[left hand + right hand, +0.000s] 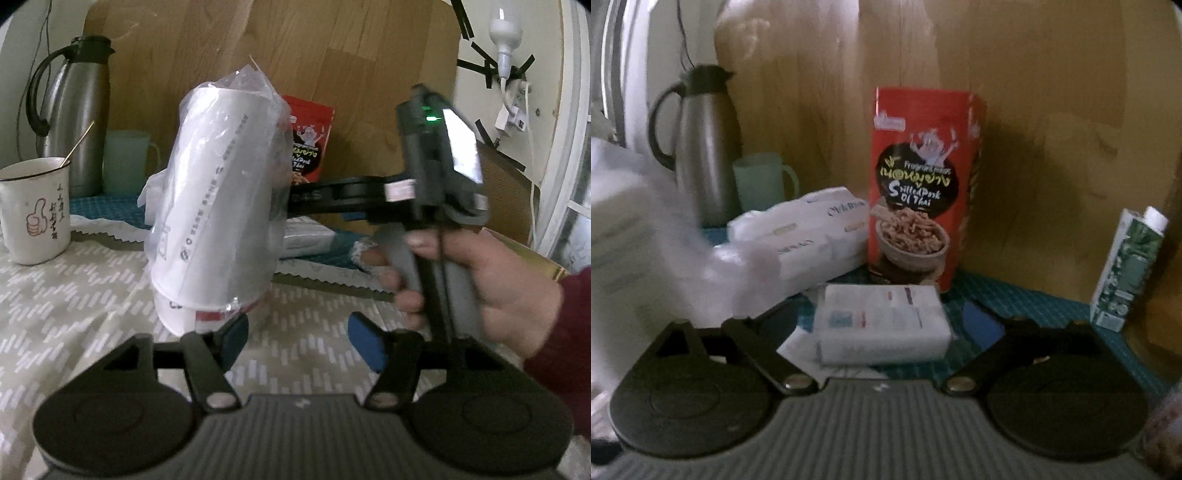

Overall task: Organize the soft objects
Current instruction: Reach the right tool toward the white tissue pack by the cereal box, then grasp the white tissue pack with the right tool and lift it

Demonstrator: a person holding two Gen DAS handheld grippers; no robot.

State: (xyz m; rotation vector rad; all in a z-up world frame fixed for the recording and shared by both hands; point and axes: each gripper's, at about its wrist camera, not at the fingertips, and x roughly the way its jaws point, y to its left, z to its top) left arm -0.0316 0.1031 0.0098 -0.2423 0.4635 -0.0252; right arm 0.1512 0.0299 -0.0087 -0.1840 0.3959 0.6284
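The left gripper (295,341) hangs low over the patterned cloth on the desk (74,314) with its blue pads spread apart and nothing between them. Just ahead stands a stack of white paper cups in a clear plastic sleeve (218,206), tilted and apparently lifted, its lower end above the left pad. The right gripper (280,199), held in the person's right hand (476,280), reaches in from the side with its arms at the sleeve; whether it is clamped on the plastic cannot be told, since the fingertips are hidden behind the stack. In the right wrist view the fingers stand spread, the sleeve a white blur at the left edge. On the blue mat lie a small tissue pack (882,325) and a larger tissue pack (805,232), before a red snack pouch (919,188). A carton (1126,266) stands well right; a steel flask (709,147), a green mug (761,181) and an enamel cup (35,210) stand left. Risk: thin plastic may slip or tear, dropping the cups; a sideways swing may strike the enamel cup.
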